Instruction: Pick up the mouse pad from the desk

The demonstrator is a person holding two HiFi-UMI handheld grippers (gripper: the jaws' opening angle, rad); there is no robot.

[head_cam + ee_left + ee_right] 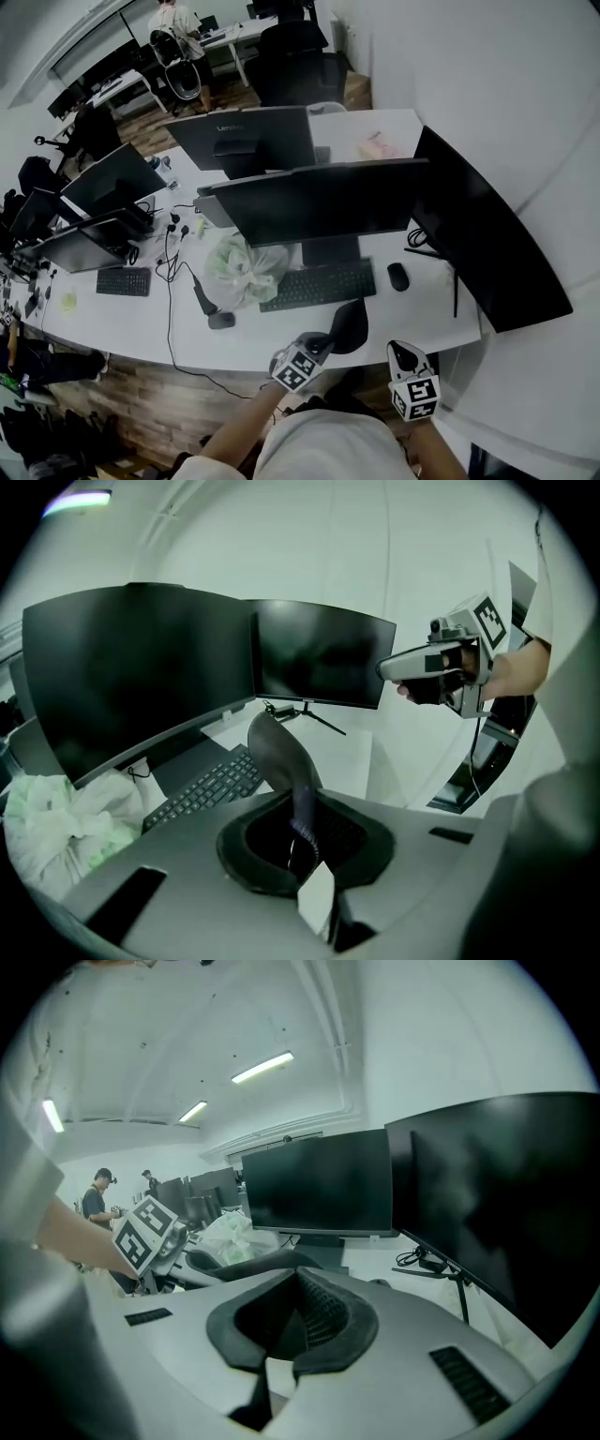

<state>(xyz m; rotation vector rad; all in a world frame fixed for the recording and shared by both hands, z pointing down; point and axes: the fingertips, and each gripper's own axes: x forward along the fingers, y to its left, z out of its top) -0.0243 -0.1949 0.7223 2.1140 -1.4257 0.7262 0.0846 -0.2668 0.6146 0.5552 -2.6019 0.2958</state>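
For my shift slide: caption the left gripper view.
Left tool shut on the pad, which curls up before keyboard and monitors; right tool hovers alongside.

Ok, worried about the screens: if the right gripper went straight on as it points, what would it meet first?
Probably the middle monitor, near its stand, dead ahead of the right gripper; depth is unclear, so the desk may come first.

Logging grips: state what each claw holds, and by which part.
Left claw pinches the mouse pad by one edge. Right claw holds nothing.
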